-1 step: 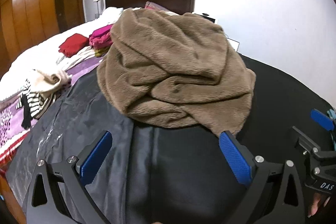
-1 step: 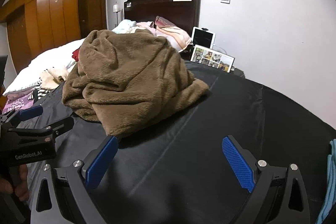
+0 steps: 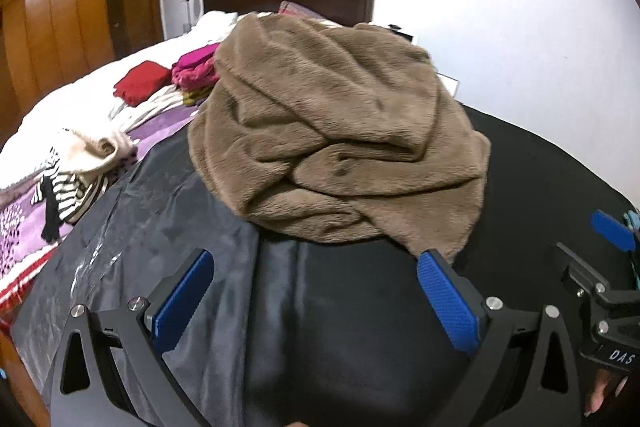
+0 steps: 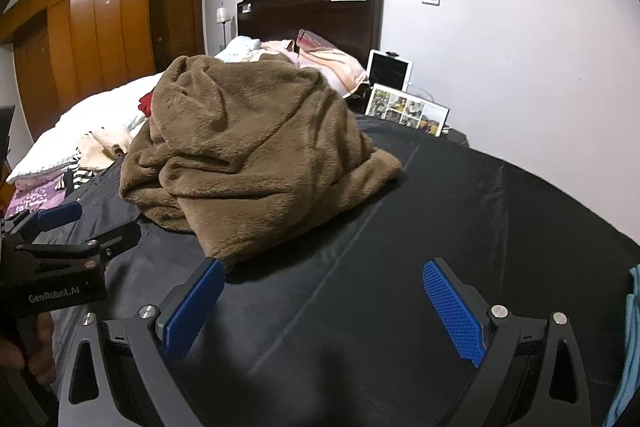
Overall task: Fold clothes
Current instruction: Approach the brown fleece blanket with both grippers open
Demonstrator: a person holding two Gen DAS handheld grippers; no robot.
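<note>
Both my left tongs (image 3: 316,297) and right tongs (image 4: 320,301) stood apart, empty. Brown fleece garment (image 3: 340,147) lay crumpled just ahead. Unfolded yet; next, grasp its near edge.

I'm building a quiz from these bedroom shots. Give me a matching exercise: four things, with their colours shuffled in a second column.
Things:
1. fleece garment
2. sheet
3. folded cloth
4. left gripper pads

Colours:
A. blue
B. red
C. brown
D. black

Pairs: 1-C, 2-D, 3-B, 4-A
</note>
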